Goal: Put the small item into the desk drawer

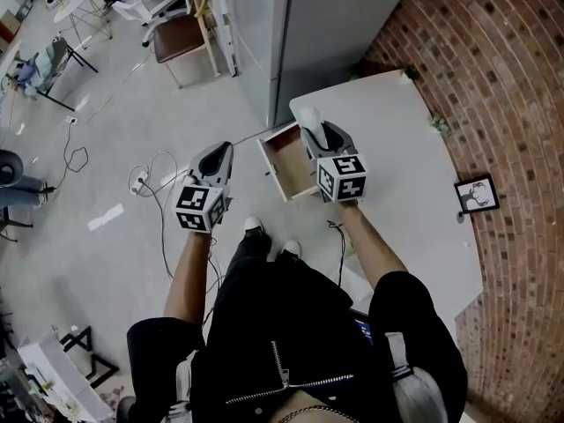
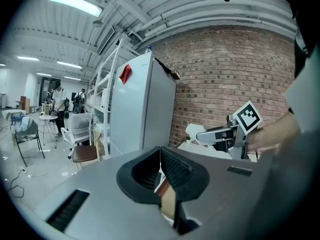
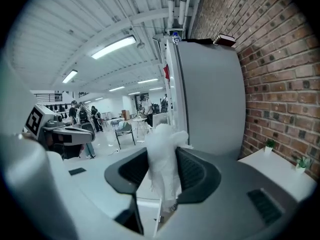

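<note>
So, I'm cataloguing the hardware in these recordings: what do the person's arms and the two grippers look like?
The left gripper and right gripper match. Each has a smooth grey shell, with black ribbed pads lining the jaws. Each carries a cube of black-and-white square markers at the hand end. The person wears a black zipped top, and the forearms are bare.

Open drawer (image 1: 286,159); right hand-held gripper (image 1: 319,130) at its edge

Your left tongs (image 1: 217,154) and right tongs (image 1: 319,132) are grey, with black-and-white square-patterned marker cubes. The small item (image 3: 161,149) is white. The table (image 1: 397,122) is white, the drawer (image 1: 291,161) brown inside, and the wall (image 1: 502,77) red brick.
</note>
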Demonstrator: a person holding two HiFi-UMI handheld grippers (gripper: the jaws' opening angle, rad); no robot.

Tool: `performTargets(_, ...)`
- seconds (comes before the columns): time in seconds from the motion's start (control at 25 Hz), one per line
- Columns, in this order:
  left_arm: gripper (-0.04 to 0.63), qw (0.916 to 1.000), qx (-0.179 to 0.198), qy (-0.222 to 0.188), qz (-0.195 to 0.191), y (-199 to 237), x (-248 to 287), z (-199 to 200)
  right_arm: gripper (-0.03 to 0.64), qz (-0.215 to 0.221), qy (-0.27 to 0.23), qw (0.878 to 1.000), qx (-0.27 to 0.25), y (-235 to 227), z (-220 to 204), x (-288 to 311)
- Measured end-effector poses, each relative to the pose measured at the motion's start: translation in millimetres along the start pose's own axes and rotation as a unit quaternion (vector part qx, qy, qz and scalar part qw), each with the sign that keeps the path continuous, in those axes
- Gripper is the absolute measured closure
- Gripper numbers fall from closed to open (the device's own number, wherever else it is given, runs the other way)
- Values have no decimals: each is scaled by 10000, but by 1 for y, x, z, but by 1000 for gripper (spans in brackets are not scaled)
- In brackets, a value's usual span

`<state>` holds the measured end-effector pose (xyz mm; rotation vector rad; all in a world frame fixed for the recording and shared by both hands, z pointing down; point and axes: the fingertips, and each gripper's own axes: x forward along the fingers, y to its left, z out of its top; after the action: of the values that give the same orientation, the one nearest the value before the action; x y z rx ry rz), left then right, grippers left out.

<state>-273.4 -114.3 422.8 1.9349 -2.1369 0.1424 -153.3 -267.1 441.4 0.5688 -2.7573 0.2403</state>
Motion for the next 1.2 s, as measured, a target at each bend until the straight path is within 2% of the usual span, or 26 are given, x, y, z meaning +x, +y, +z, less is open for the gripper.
performTargets(0.2,574,9998,-116,163,-50,10,12,-17,446,59,229,9997,108,6,-21,17)
performTargets(0.8,574,9948,-522,806,-347,20,53,-84,445,149,1206,9910,553,21,-126,40)
performTargets(1.2,574,9908,-615,1094,-507,24,82,-115,445,128,1699,9830,689,8,-188,58)
